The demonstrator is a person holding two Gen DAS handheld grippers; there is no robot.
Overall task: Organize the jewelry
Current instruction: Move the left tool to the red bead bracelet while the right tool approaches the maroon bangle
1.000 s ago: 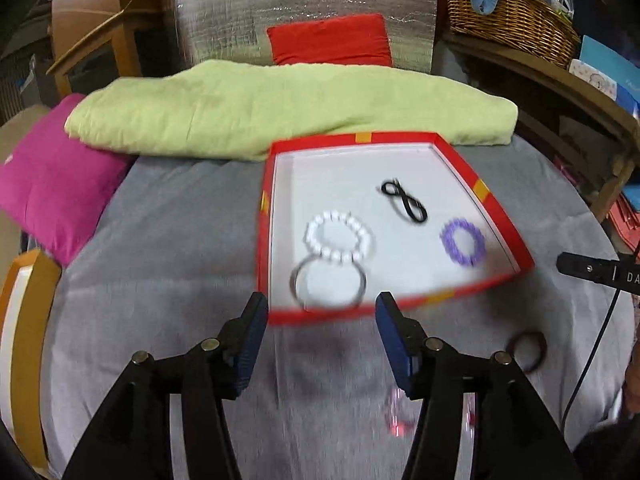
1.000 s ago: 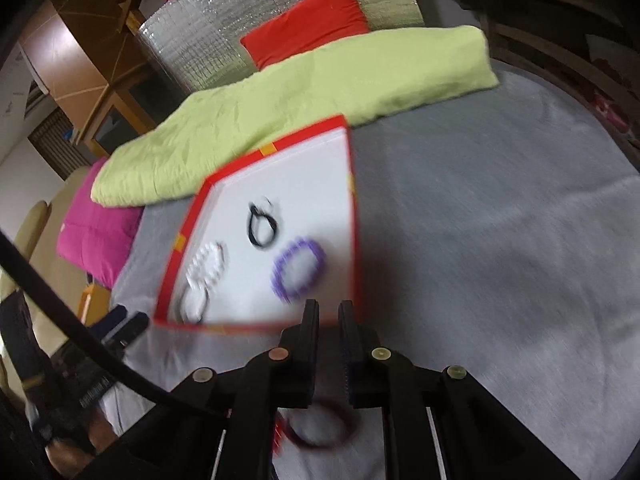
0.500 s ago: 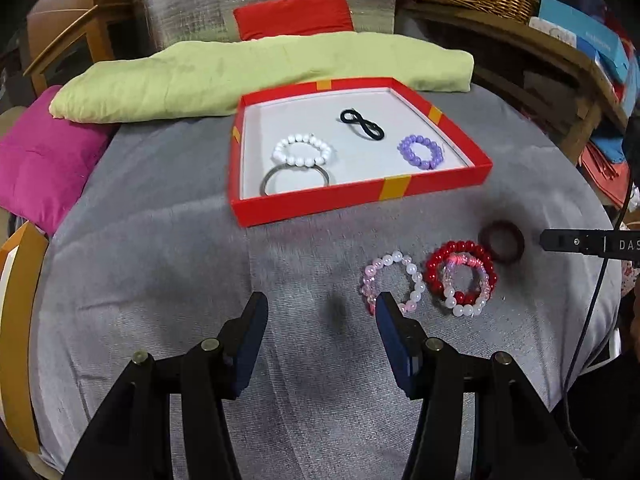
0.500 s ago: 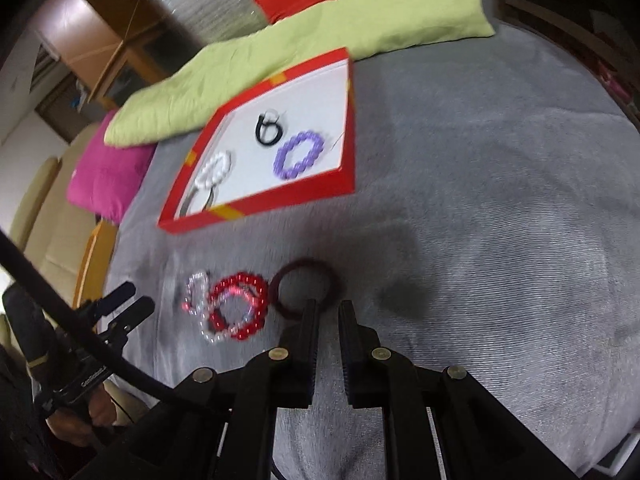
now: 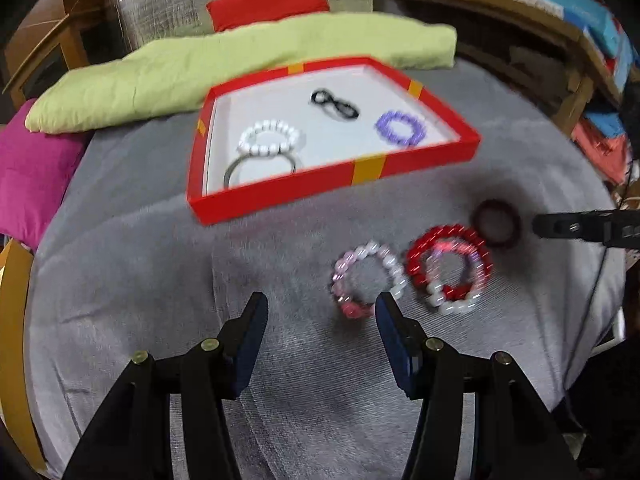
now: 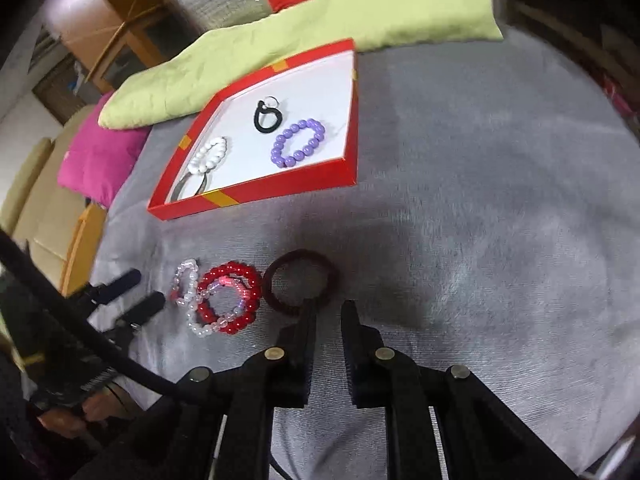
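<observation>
So the red tray [image 5: 280, 196] sits at about 12 o'clock on the grey worktop [image 5: 132, 272]. Left to right it holds a metal bangle [image 5: 260, 166], white bead bracelet [image 5: 269, 141], black loop [image 5: 334, 105] and purple bracelet [image 5: 400, 127]. Outside at 3 o'clock: pink bracelet [image 5: 368, 278], red bracelet [image 5: 448, 264], dark ring [image 6: 300, 282]. Left gripper [image 5: 320, 316] jaws wide, empty. Right gripper [image 6: 329, 312] jaws narrow, opening, nothing between them, just beside the ring.

A grey-clothed table [image 5: 120, 264] carries a red tray [image 5: 280, 196] at upper centre, a green cushion [image 5: 224, 64] behind it, and pink [image 5: 366, 276], red [image 5: 448, 264] and dark brown [image 5: 496, 228] bracelets at right.
</observation>
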